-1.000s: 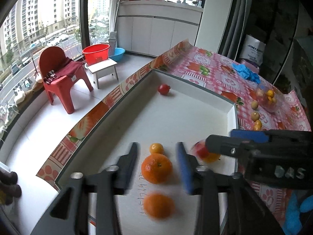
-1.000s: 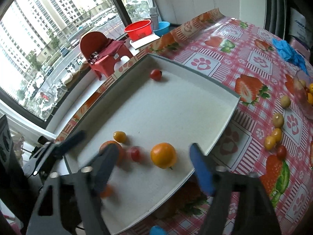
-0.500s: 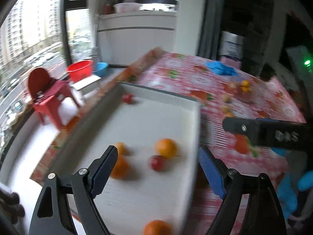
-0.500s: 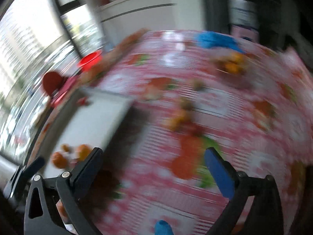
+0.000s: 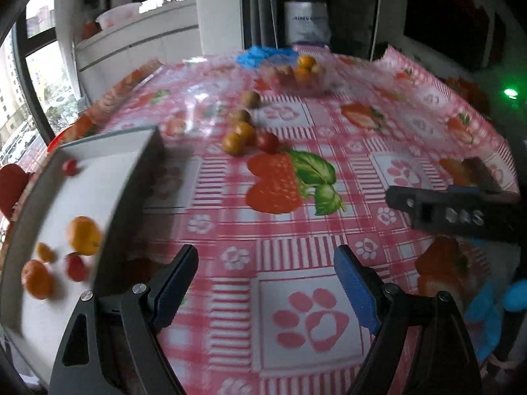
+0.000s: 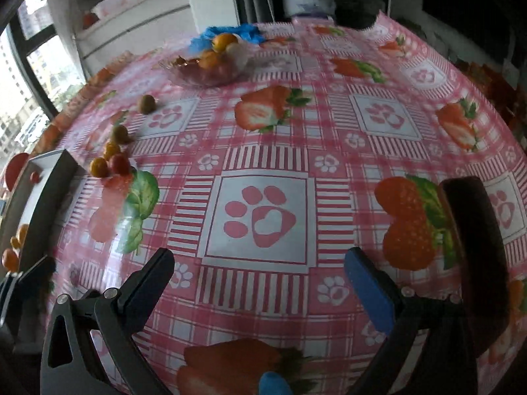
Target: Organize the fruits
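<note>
A white tray (image 5: 98,177) at the left holds several oranges (image 5: 84,235) and small red fruits (image 5: 76,266). Loose small fruits (image 5: 243,133) lie in a row on the strawberry tablecloth, beside the tray's far corner; they show too in the right wrist view (image 6: 108,161). A clear bowl (image 6: 204,69) of fruit stands at the back. My left gripper (image 5: 265,283) is open and empty above the cloth. My right gripper (image 6: 260,283) is open and empty over a paw print; it also shows at the right in the left wrist view (image 5: 451,210).
A blue cloth (image 5: 266,54) lies behind the bowl. A dark curved object (image 6: 474,247) sits at the right near my right gripper. The tray's edge (image 6: 42,204) is at the far left. White cabinets and a window stand beyond the table.
Both grippers have swung right, away from the tray and out over the tablecloth. The left gripper has opened wider and left the oranges in the tray.
</note>
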The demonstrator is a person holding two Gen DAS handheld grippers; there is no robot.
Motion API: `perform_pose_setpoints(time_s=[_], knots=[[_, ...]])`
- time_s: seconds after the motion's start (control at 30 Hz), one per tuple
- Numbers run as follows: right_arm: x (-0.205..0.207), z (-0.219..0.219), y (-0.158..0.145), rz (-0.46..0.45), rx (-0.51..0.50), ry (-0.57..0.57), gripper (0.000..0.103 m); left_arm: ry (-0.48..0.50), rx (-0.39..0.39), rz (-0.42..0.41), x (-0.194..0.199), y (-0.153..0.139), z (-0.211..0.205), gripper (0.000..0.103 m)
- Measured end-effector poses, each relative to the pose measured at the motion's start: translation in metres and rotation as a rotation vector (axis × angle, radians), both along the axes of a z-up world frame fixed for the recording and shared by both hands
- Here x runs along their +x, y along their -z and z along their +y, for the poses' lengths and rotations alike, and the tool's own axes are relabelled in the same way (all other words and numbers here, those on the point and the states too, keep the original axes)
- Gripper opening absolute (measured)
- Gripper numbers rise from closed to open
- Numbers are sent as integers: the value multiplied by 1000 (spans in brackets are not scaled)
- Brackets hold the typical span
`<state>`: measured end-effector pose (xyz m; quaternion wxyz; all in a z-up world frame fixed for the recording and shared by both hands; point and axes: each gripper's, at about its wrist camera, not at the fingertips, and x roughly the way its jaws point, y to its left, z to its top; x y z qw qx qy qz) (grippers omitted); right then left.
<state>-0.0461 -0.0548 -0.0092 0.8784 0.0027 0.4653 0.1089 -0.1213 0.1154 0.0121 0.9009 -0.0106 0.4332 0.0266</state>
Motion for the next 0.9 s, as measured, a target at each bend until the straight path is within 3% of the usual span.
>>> perform_pose_setpoints(time_s=[0.1,0.17,0.2,0.9], knots=[[-3,7,4,-26,-49,-11,103,2,-16,30,9,11,-1,87],[-5,14,6,-28,-106,-15,103,-12,-24,24,9,14,2,100],[-5,15,5,-30,-103,-10,103,-19,-32,43,9,17,4,101],[-5,14,3,-49,-100,13,103,-15,-30,22,6,18,4,102]])
